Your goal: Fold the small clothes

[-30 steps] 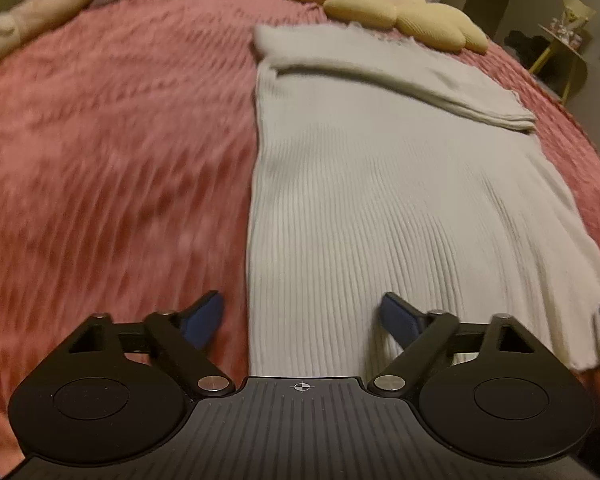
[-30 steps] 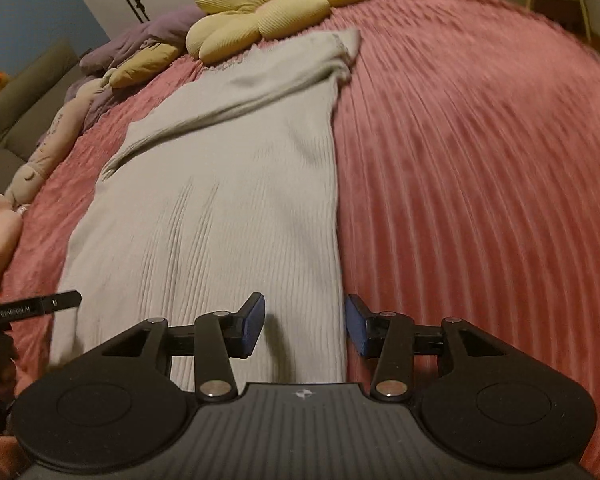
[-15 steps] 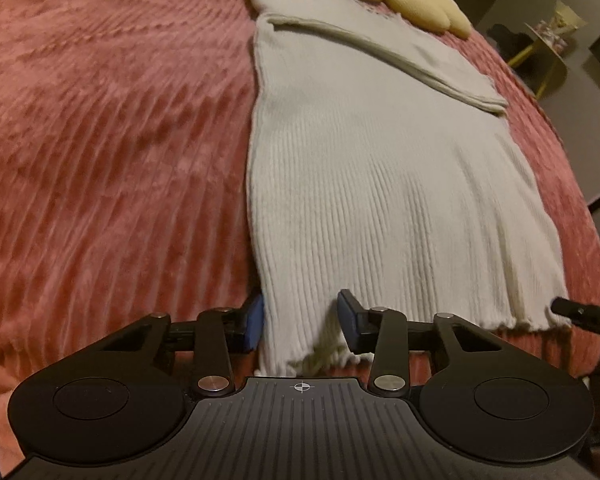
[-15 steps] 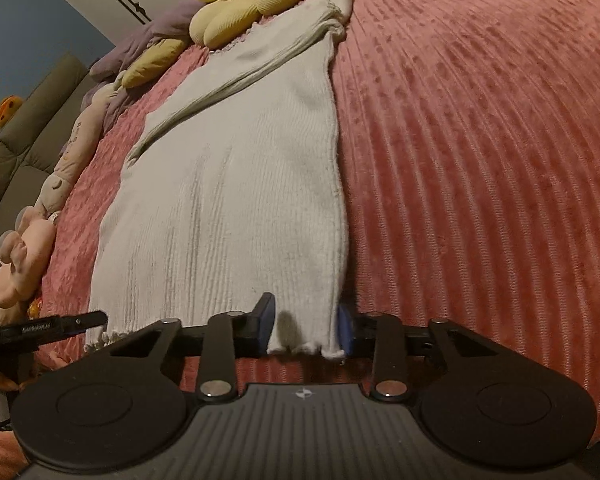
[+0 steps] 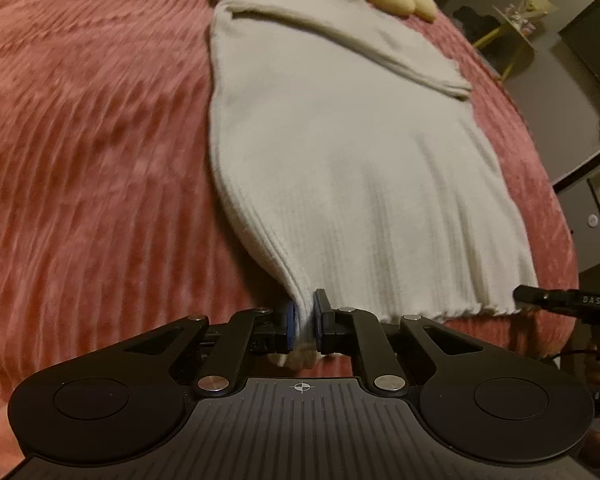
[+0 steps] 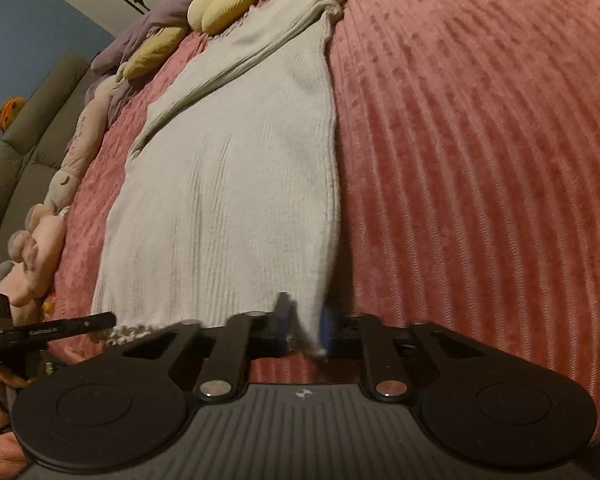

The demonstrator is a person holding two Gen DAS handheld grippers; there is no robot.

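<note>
Left gripper (image 5: 304, 326) is clamped on the near left hem corner of the white garment (image 5: 340, 160), fabric bunching between its pads, bedspread (image 5: 92, 152) beneath.

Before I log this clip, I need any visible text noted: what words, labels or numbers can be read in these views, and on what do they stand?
"DAS": white letters on the black finger of the right gripper, at the right edge of the left wrist view; the rest is cut off.
White lettering on the black finger of the left gripper, in the right wrist view: too blurred to read.
Nothing readable on the white ribbed garment or the pink bedspread.
</note>
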